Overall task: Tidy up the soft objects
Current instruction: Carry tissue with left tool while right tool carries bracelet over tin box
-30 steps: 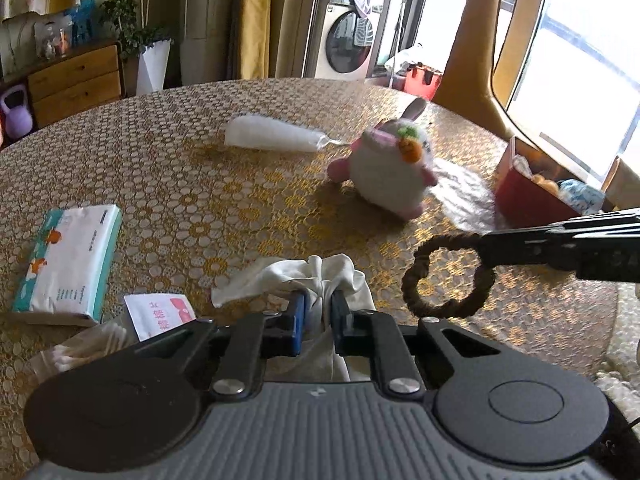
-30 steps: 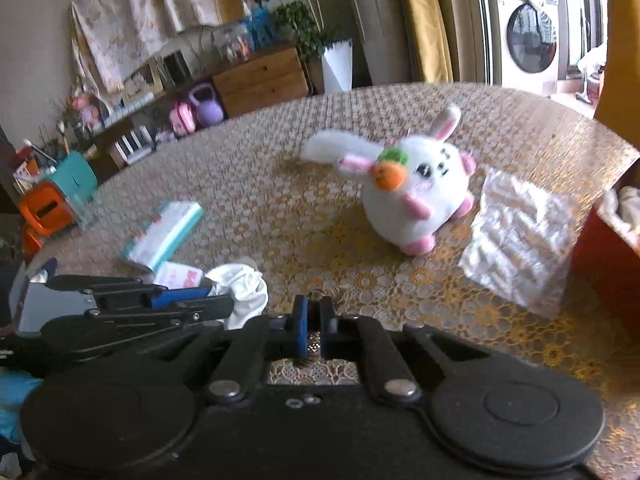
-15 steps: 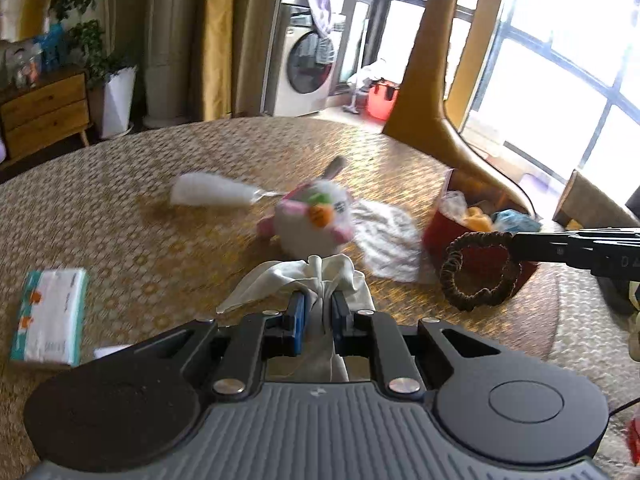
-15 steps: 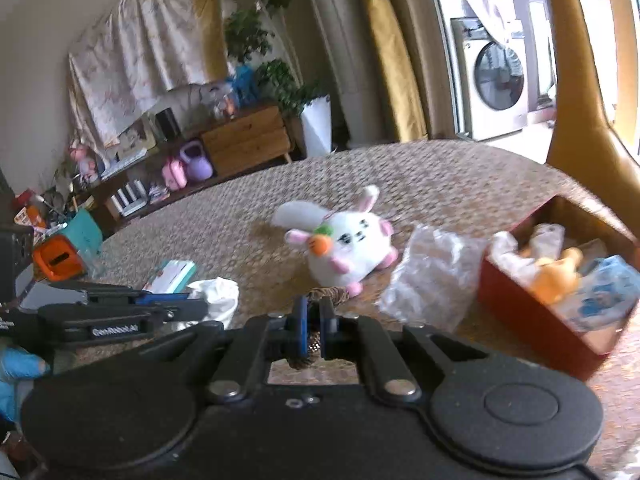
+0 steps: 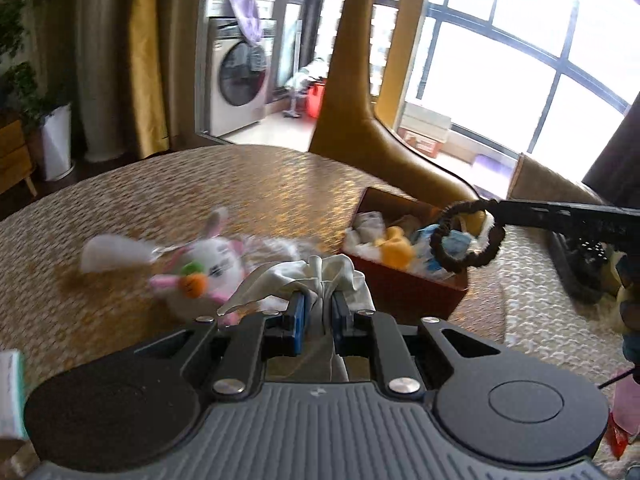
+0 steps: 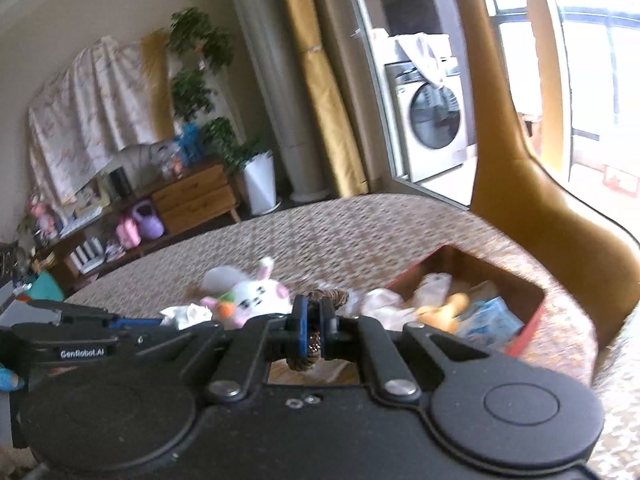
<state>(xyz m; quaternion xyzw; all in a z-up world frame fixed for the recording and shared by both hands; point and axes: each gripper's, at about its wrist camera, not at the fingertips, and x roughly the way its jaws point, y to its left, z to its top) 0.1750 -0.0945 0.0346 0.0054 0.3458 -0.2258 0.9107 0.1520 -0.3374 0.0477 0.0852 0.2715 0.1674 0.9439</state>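
Note:
My left gripper [image 5: 318,312] is shut on a crumpled white cloth [image 5: 304,276], held above the round table. My right gripper [image 6: 314,316] is shut on a dark brown braided hair tie [image 6: 308,354]; in the left wrist view that hair tie [image 5: 466,236] hangs as a loop from the right gripper's fingers over the red box [image 5: 404,284]. The red box [image 6: 528,320] holds several soft items, among them an orange toy and a blue packet. A white plush bunny [image 5: 204,268] with a carrot lies on the table left of the box.
A clear plastic bag [image 5: 280,248] lies between the bunny and the box, and a white tube-shaped wrapper [image 5: 112,254] lies left of the bunny. A tissue pack [image 5: 10,392] sits at the left edge. A mustard chair [image 5: 372,136] stands behind the table.
Both grippers have risen and swung right toward the red box, carrying the cloth and the hair tie. The hair tie now hangs over the box; the bunny and tissue pack have slid left in view.

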